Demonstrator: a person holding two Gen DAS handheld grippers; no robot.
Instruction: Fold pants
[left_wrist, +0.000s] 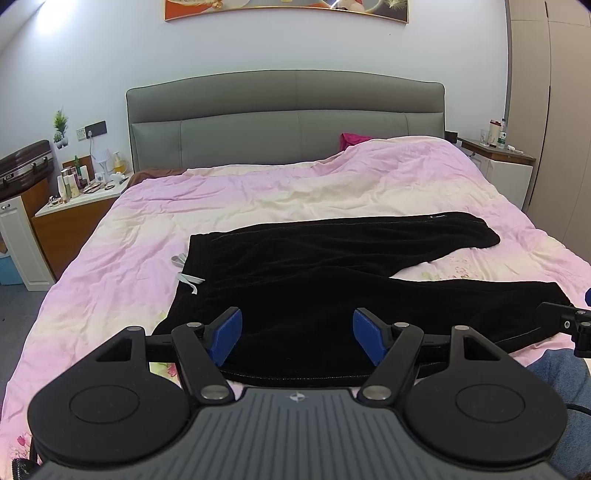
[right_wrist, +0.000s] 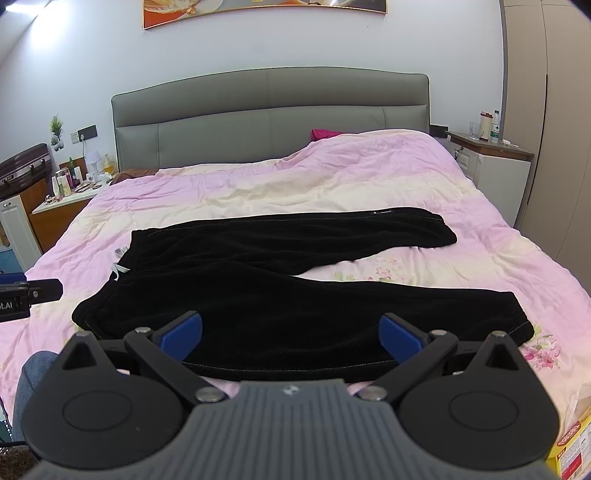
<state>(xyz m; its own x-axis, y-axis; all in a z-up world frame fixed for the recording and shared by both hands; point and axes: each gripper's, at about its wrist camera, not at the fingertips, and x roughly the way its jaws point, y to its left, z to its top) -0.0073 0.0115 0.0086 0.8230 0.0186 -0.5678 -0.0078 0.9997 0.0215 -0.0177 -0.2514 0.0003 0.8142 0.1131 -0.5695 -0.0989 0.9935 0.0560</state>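
Black pants (left_wrist: 314, 266) spread mid-frame on pink bed (left_wrist: 110, 266), left claw (left_wrist: 297, 332) and right claw (right_wrist: 290, 334) released just above near leg, no legible brand.

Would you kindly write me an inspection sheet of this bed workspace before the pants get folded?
Surface: bed with a rumpled pink and cream quilt.
Job's things: black pants lying flat and unfolded, waistband to the left, legs spread apart to the right; pale drawstring at the waist.
Clutter: magenta cloth by the headboard; yellow packet at the near right edge.
Grippers: left gripper and right gripper both open, over the near leg, holding nothing.
Cables: a cord hangs from the wall socket.
Surroundings: grey headboard; left nightstand crowded with bottles; right nightstand with cups; picture above.
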